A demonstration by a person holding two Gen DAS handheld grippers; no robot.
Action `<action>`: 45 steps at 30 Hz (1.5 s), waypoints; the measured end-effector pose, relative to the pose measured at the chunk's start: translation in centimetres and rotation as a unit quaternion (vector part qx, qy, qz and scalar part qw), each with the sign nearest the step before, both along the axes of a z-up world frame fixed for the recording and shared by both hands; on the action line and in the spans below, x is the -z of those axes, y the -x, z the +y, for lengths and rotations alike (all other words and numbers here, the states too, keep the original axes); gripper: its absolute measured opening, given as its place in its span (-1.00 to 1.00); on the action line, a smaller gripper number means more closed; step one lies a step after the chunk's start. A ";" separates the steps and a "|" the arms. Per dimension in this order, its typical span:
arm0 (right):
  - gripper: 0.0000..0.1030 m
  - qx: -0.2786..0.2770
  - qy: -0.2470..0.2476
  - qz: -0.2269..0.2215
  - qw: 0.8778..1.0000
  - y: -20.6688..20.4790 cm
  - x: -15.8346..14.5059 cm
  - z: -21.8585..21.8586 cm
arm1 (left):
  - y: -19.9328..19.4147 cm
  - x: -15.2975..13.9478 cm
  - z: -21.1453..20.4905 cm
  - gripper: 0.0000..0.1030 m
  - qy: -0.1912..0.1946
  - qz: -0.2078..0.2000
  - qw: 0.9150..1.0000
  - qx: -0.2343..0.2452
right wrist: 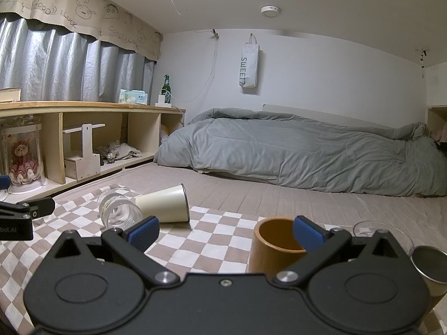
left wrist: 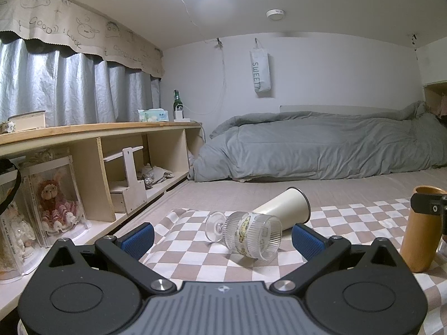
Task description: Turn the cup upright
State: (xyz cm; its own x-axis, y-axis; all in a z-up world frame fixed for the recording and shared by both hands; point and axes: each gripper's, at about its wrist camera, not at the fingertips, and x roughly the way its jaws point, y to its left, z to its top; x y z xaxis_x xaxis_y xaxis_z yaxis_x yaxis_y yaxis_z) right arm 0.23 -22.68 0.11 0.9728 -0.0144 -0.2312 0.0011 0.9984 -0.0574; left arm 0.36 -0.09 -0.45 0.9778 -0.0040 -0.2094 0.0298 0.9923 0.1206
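Observation:
A clear ribbed stemmed glass cup (left wrist: pixel 248 234) lies on its side on the checkered cloth (left wrist: pixel 195 254), its foot to the left. It also shows in the right wrist view (right wrist: pixel 118 213). A cream cup (left wrist: pixel 287 205) lies on its side just behind it, also seen in the right wrist view (right wrist: pixel 166 203). My left gripper (left wrist: pixel 222 240) is open, its blue pads on either side of the glass cup and a little short of it. My right gripper (right wrist: pixel 226 233) is open and empty; its right finger (right wrist: pixel 307 236) overlaps the rim of an upright brown cup (right wrist: pixel 272 244).
The brown cup stands at the right in the left wrist view (left wrist: pixel 420 234). A metal can (right wrist: pixel 430 268) and a clear glass (right wrist: pixel 371 229) sit at the far right. A low wooden shelf (left wrist: pixel 92 150) runs along the left. A grey duvet (left wrist: pixel 321 145) lies behind.

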 end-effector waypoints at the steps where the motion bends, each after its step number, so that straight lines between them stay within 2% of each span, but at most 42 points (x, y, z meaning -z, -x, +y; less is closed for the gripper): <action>1: 1.00 0.000 0.000 0.000 1.000 0.0 0.0 0.0 | 0.1 0.0 0.0 1.00 0.000 0.000 1.000 0.000; 45: 1.00 0.000 0.000 -0.001 1.000 0.0 0.0 0.0 | -0.5 0.6 0.1 1.00 0.006 0.007 1.000 0.000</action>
State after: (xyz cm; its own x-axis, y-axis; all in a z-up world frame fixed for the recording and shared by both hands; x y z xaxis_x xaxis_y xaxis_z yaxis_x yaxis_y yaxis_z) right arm 0.24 -22.70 0.14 0.9734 -0.0133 -0.2285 0.0004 0.9984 -0.0567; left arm 0.82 0.01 -1.01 0.9747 -0.0060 -0.2233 0.0308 0.9937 0.1077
